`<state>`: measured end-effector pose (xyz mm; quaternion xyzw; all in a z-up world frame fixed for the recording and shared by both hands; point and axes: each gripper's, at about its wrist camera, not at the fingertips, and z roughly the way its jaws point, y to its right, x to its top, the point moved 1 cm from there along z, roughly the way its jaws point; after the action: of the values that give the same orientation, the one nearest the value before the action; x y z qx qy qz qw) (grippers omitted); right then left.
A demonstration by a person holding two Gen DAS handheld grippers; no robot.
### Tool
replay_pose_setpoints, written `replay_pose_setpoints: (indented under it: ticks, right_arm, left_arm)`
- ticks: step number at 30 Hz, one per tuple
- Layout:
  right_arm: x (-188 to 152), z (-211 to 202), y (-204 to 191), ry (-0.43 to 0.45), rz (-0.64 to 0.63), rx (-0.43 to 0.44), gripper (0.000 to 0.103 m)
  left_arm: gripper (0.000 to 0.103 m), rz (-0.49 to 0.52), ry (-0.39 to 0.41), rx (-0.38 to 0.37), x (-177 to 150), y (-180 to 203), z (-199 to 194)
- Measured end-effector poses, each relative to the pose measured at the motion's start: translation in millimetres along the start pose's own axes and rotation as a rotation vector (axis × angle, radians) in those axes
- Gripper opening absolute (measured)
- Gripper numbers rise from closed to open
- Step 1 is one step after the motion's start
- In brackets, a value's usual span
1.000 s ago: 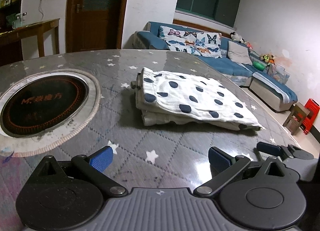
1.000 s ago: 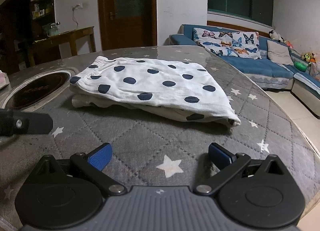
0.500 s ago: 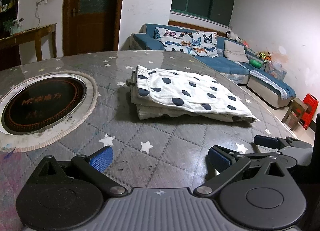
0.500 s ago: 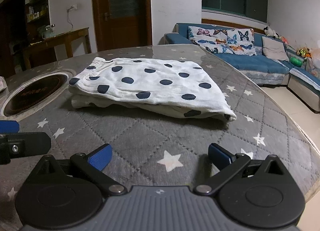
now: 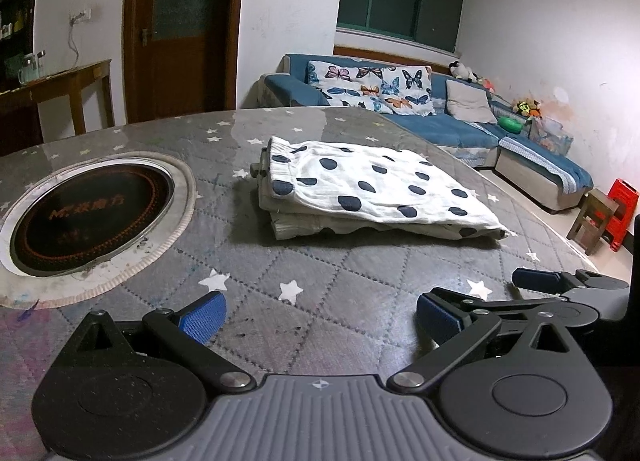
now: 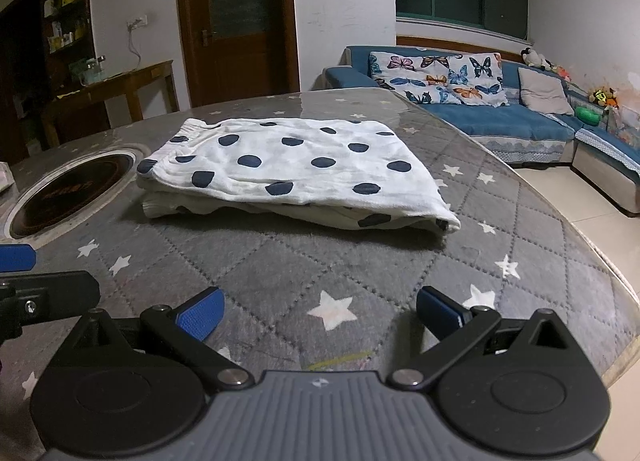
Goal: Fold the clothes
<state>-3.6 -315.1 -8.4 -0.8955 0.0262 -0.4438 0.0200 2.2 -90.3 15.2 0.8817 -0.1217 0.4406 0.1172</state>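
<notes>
A white garment with dark blue dots lies folded in a flat stack on the grey star-patterned table; it also shows in the right wrist view. My left gripper is open and empty, low over the table, well short of the garment. My right gripper is open and empty, near the table's front edge, also short of the garment. The right gripper shows at the right edge of the left wrist view, and part of the left gripper shows at the left edge of the right wrist view.
A round black cooktop is set into the table left of the garment. The table's rounded edge drops off at right. A blue sofa, a red stool and a wooden side table stand beyond.
Both grippers have drawn back from the garment and lifted slightly; it looks smaller and farther. Both stay open. The garment has not moved.
</notes>
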Motion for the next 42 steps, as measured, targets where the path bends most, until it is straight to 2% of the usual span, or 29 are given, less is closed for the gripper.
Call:
replay_pose_setpoints:
  ticks: [27, 42]
  right_arm:
    - [2, 1, 2, -0.025, 0.018, -0.050, 0.103]
    - [8, 9, 1, -0.031, 0.012, -0.048, 0.103]
  left_arm:
    - [0.103, 0.014, -0.002, 0.027, 2, 0, 2]
    - [0.103, 0.028, 0.000, 0.031, 12, 1, 10]
